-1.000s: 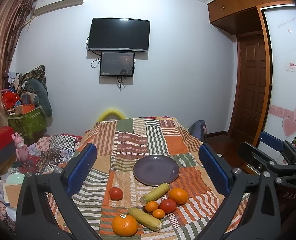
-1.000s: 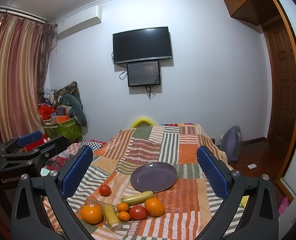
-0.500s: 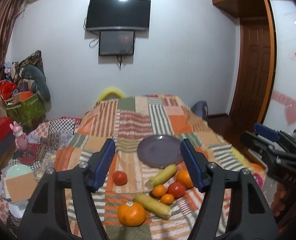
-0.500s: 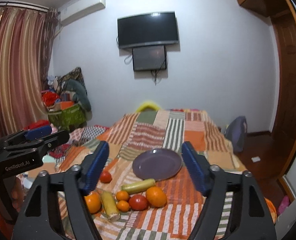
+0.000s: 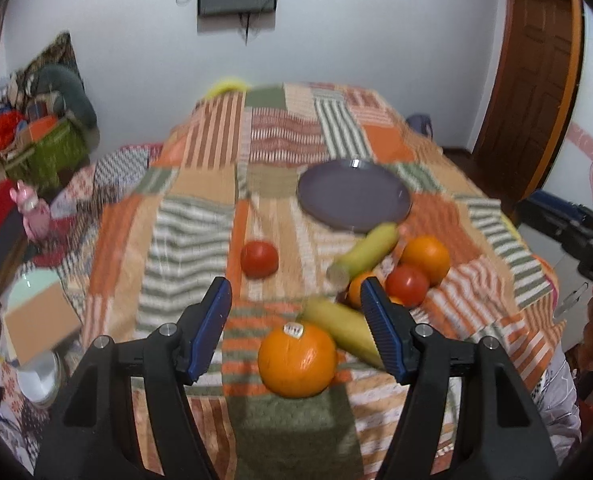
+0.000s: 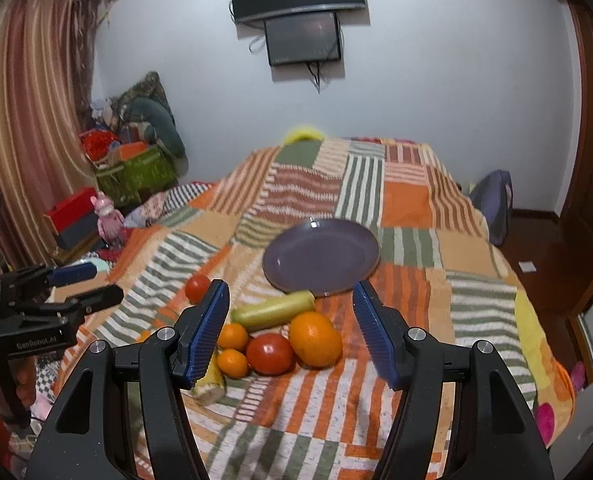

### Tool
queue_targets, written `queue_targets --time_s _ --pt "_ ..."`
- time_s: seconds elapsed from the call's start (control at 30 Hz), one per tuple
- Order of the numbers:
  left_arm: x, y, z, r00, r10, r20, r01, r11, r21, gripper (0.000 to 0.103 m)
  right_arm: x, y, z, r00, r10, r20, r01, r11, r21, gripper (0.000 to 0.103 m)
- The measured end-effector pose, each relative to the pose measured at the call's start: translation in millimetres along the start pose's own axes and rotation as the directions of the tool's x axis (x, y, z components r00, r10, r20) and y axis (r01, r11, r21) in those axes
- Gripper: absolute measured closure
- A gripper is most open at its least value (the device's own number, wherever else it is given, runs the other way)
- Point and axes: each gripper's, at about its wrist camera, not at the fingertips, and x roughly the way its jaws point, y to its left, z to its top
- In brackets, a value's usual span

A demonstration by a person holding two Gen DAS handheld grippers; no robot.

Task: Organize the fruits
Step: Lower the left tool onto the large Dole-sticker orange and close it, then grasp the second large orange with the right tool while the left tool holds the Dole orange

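Fruit cluster on the patchwork bed (image 6: 408,208): two large oranges (image 6: 315,339), two small oranges (image 6: 232,337), two tomatoes (image 6: 270,353), two corn cobs (image 6: 273,309), just before an empty purple plate (image 6: 320,256); left claw (image 5: 296,328) half-wide, right claw (image 6: 288,332) closing, both holding nothing.

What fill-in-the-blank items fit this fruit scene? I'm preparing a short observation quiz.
1. The purple plate holds ____ fruit.
2. The sticker sits on the large orange nearest the ____ gripper.
3. One tomato lies apart, on the ____ side of the cluster in both views.
Missing: no; left; left
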Motion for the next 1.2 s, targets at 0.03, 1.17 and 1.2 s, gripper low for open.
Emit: queue_targets --time_s 0.03,1.17,1.2 --pt "8.0 1.8 -3.7 1.0 -0.005 -0.027 0.005 1.0 -0.01 0.034 3.2 -1.7 -1.1 1.0 -0.003 -0.015 0.003 1.0 0.0 0.042" --pt "86.1 17.5 -26.2 0.973 -0.032 -0.228 0.013 0.996 -0.085 0.034 115.9 -27.5 -25.8 0.957 0.034 -0.29 -0.014 0.997 0.071 0.041" --pt "86.2 18.7 -25.0 0.974 -0.032 -0.224 0.013 0.996 -0.085 0.034 118.5 -27.8 -26.5 0.955 0.036 -0.295 -0.015 0.997 0.074 0.041"
